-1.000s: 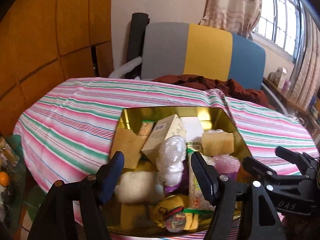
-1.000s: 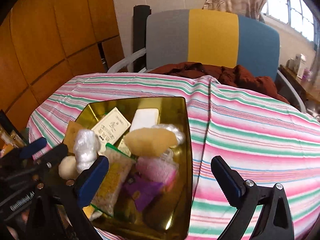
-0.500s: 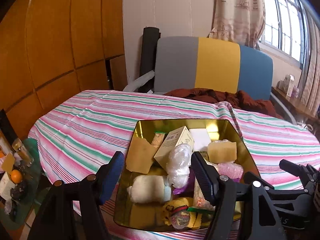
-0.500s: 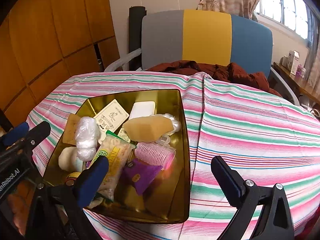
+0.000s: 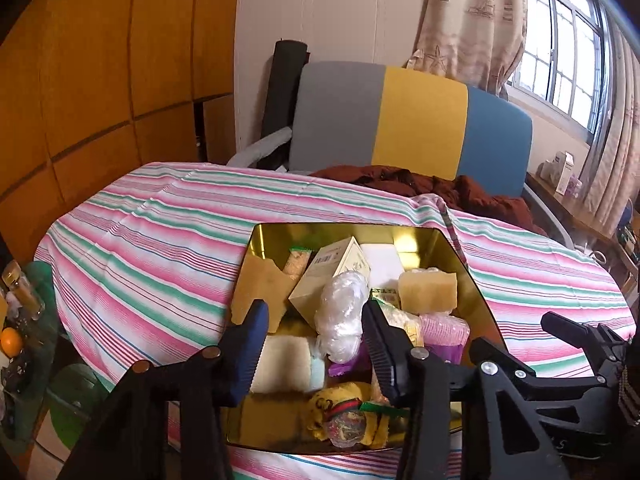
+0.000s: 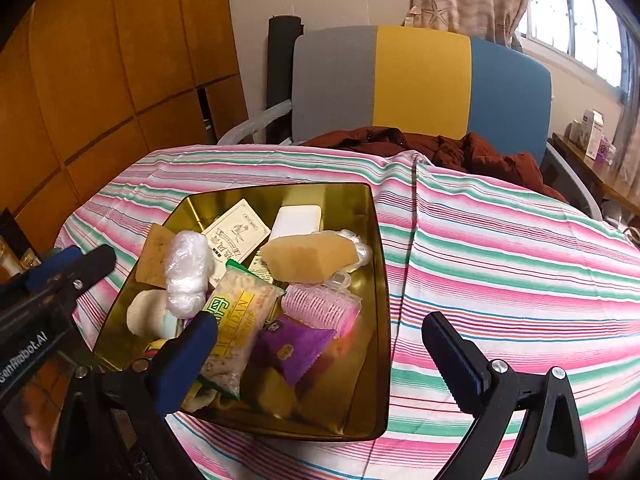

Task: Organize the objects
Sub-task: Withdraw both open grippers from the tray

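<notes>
A gold metal tray sits on the striped tablecloth near the front edge, full of small items. Among them are a white plastic-wrapped bundle, a cream box, a yellow sponge block, a pink hair roller, a purple packet and a snack packet. My left gripper is open and empty above the tray's near side. My right gripper is open and empty, wide over the tray's front right corner.
The striped tablecloth covers a round table. A grey, yellow and blue chair with a brown garment stands behind it. Wood panels lie left, a window and curtain right. Jars and an orange sit low left.
Both grippers have drawn back and up from the tray, so more of the table and room shows. Both stayed open. The tray's contents have not moved.
</notes>
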Demonstrator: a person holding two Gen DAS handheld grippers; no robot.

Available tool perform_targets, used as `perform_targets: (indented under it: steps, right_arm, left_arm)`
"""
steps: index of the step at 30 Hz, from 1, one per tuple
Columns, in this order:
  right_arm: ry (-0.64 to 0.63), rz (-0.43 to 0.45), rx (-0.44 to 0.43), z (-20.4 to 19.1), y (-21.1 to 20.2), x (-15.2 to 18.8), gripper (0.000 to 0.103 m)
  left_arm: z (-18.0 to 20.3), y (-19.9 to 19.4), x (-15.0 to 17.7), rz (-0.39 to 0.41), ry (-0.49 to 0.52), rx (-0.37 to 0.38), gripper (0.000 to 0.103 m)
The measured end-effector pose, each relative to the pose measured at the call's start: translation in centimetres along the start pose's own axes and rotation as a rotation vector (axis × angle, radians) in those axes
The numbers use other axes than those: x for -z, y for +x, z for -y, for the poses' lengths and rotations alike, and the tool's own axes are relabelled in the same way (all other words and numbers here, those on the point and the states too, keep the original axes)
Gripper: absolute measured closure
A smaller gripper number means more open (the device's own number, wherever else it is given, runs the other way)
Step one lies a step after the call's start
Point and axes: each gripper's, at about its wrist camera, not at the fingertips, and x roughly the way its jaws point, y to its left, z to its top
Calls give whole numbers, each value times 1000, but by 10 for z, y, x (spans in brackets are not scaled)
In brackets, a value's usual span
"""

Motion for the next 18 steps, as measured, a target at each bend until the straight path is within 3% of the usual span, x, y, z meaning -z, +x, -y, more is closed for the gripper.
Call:
perform_targets:
  steps: [6, 12, 13, 18]
  right_arm:
    - [-6, -6, 1, -1, 2, 0, 0]
    - [-14, -14, 1, -3, 5, 0, 0]
    - [-15, -15, 1, -3, 6, 0, 0]
    - [-10, -19, 1, -5, 8, 0, 0]
  left_arm:
    - [-6, 8, 2, -39, -40, 8, 55]
    - [-2, 9, 3, -9, 21, -40, 55]
    - [-2, 8, 2, -1, 27, -44, 60]
    - [-5, 10, 1, -5, 23, -27, 61]
